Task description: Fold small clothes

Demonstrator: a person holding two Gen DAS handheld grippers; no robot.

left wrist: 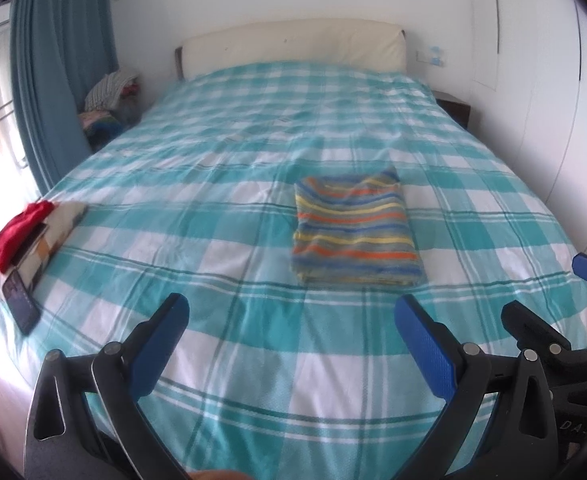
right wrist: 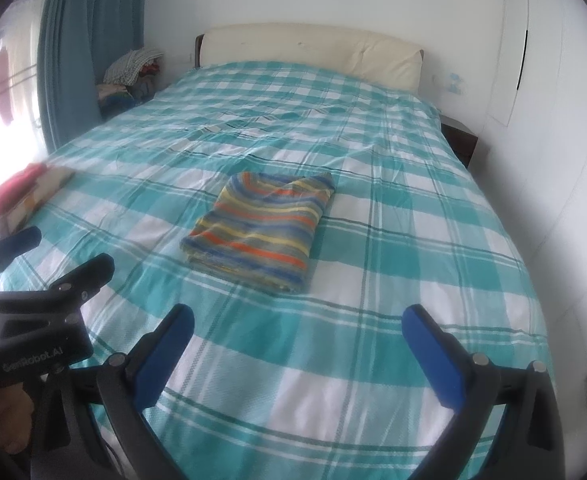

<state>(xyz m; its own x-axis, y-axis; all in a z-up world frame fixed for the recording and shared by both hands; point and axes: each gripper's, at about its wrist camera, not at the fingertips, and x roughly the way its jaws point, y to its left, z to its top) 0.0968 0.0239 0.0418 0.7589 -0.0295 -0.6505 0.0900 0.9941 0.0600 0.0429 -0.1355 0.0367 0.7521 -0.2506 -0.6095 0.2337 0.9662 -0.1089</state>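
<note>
A folded garment with orange, yellow, blue and grey stripes (left wrist: 355,232) (right wrist: 261,228) lies flat in the middle of the bed, with nothing touching it. My left gripper (left wrist: 291,314) hovers open just short of it over the near part of the bed, holding nothing. My right gripper (right wrist: 299,318) is open too and holds nothing, level with the left one and to its right. Each gripper shows in the other's view, the right gripper (left wrist: 553,292) at the right edge and the left gripper (right wrist: 61,250) at the left edge.
The bed cover (left wrist: 253,160) (right wrist: 373,240) is teal and white check. A red garment (left wrist: 17,232) (right wrist: 13,188) lies on a patterned cloth (left wrist: 57,228) at the bed's left edge, with a dark flat object (left wrist: 21,300) nearby. Piled clothes (left wrist: 109,92) sit by the blue curtain (left wrist: 61,60). A nightstand (right wrist: 461,136) stands at the far right.
</note>
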